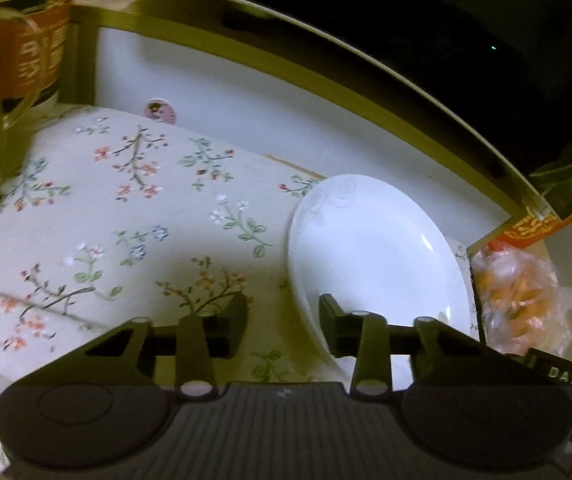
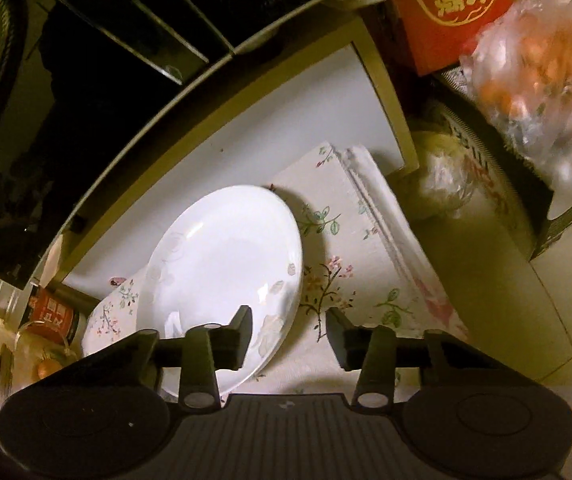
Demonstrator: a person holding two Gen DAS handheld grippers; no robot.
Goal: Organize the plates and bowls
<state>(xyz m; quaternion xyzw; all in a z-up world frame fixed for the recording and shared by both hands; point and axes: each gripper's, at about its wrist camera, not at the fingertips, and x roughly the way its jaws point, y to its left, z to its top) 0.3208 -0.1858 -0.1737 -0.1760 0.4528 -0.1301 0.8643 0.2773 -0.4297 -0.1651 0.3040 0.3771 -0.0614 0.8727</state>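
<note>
A white plate (image 1: 369, 248) with a faint embossed flower pattern lies on the floral tablecloth (image 1: 126, 220), near the cloth's far right corner. My left gripper (image 1: 284, 322) straddles the plate's near-left rim: its right finger is over the plate and its left finger over the cloth, and a wide gap shows between the pads. In the right wrist view the same plate (image 2: 222, 256) sits left of centre. My right gripper (image 2: 289, 330) straddles its right rim, left finger above the plate and right finger above the cloth (image 2: 349, 240). Neither gripper's pads press on the rim.
A red-labelled tub (image 1: 38, 52) stands at the back left. At the plate's right are a clear bag of orange items (image 1: 525, 300) and a red box (image 2: 453, 8). A white panel (image 1: 246, 92) with a tan frame backs the table, with dark glass (image 2: 126, 20) beyond.
</note>
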